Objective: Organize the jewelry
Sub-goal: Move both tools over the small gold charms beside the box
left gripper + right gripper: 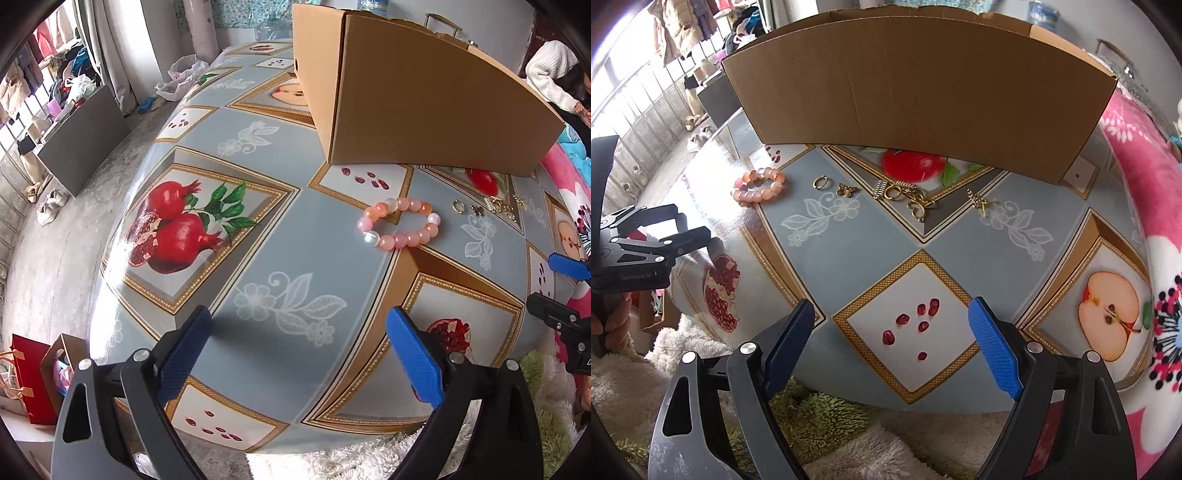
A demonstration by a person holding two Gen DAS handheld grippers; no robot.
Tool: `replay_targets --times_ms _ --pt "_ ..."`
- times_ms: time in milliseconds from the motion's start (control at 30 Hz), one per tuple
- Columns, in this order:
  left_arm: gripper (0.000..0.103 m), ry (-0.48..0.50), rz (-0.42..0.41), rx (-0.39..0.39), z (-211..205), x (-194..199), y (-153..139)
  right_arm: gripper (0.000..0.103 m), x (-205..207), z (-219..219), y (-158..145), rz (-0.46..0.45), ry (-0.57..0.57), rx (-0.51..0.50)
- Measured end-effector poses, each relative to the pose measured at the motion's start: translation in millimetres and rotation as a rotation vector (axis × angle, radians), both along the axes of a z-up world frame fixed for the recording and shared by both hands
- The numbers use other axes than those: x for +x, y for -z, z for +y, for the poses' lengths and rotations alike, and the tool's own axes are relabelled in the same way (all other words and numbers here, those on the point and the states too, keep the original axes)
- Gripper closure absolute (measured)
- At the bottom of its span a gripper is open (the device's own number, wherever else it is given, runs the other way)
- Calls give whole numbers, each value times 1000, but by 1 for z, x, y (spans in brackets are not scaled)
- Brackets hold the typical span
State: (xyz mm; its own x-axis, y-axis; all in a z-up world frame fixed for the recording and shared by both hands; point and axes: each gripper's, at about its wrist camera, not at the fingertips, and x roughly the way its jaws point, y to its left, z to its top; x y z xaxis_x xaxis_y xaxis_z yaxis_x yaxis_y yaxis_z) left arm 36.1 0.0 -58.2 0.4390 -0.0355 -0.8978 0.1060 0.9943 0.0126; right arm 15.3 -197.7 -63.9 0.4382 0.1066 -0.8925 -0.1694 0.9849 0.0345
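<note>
I'm seeing the cardboard box (916,92) standing on the table (849,251). Before the box, jewelry is lying in a row: bracelet (759,184) leftmost, then ring (820,182), butterfly charm (846,190), tangled pile (905,197), and earring (979,201) rightmost.

I am looking along the left gripper (299,354): black angular arms are carrying round silver screws, and the fingers (413,360) are wearing blue pads with a fine cross-hatched texture. The right gripper (892,345) is showing the same build: black arms with cut-out slots, silver screws, blue textured pads (993,354). From the right wrist view, the left unit's black body is showing small silver screws and faint pale lettering that I cannot read.
</note>
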Motion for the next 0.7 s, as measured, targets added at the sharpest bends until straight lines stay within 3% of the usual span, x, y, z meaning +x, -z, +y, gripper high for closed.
replay_targets --times_ms 433,700 --pt "6 -10 -11 12 1 1 4 9 2 10 9 -2 6 -48" --pt "5 -10 -6 6 2 -1 4 8 6 24 15 1 10 -50"
